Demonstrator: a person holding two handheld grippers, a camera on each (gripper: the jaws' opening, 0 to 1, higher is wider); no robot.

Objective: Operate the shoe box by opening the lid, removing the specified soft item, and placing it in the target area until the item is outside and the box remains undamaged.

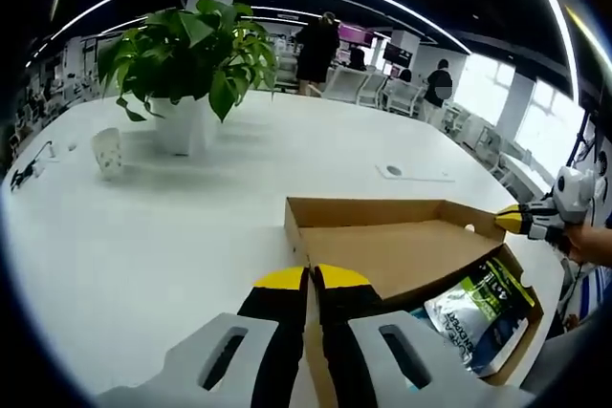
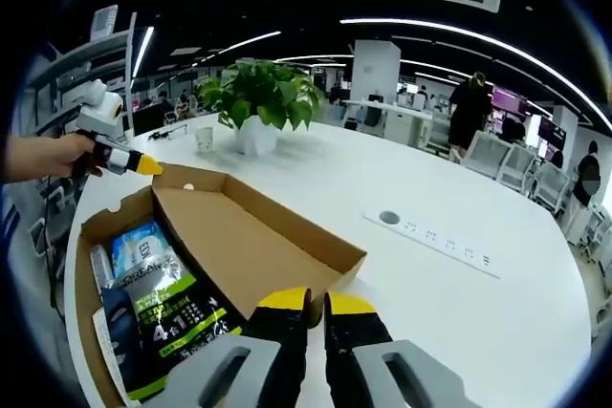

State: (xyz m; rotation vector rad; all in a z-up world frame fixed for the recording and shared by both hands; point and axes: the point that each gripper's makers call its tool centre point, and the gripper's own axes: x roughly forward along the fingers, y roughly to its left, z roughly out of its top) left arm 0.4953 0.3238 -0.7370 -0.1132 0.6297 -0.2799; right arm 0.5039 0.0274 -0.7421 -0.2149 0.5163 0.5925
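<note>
On the white table, the shoe box stands open at four o'clock, pouches inside; left gripper and right gripper both have jaws closed, empty.

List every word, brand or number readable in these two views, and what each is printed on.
"L'OREAL": dark and green pouch in the open shoe box, right gripper view.
"4" and "1": large figures lower on that pouch.
Blue and white packet beside it: print too blurred.
Pouch print in the left gripper view: too blurred.
</note>
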